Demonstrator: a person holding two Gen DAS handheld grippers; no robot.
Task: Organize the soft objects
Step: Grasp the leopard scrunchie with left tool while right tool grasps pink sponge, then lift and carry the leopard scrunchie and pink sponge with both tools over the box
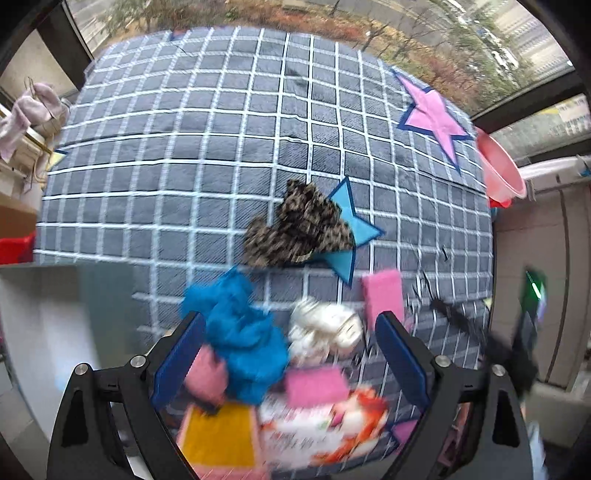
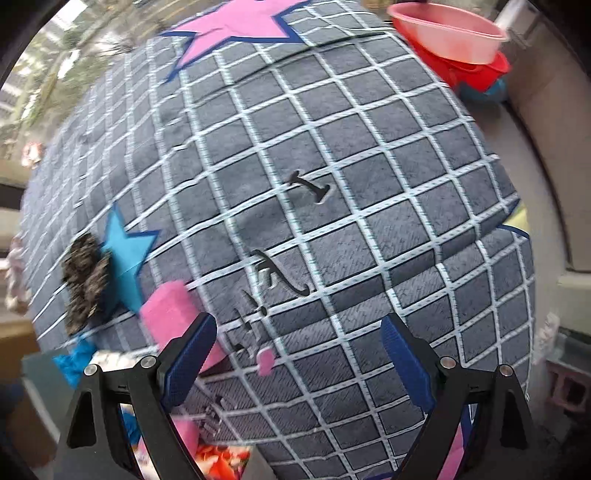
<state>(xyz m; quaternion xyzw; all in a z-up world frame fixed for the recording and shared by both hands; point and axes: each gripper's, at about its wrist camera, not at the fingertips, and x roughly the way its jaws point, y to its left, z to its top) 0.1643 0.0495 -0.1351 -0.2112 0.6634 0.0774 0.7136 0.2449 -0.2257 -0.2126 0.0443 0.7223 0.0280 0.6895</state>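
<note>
A pile of soft items lies at the near edge of the checked grey-blue bedspread (image 1: 184,166). My left gripper (image 1: 291,354) hovers open above it, its blue pads wide apart and pressing on nothing. Below it are a fluffy blue cloth (image 1: 240,332), a white soft bundle (image 1: 325,328), pink sponges (image 1: 382,295), a yellow sponge (image 1: 221,432) and a red-and-white packet (image 1: 325,428). A leopard-print cloth (image 1: 299,229) lies farther in, on a blue star patch. My right gripper (image 2: 297,363) is open over bare bedspread (image 2: 332,147), with a pink sponge (image 2: 170,310) by its left finger.
A pink basin (image 2: 447,33) stacked in a red one (image 2: 480,74) sits at the bed's far right corner. A large pink star patch (image 1: 432,114) marks that side. Pale cloths (image 1: 26,114) hang at the left. A window runs behind the bed.
</note>
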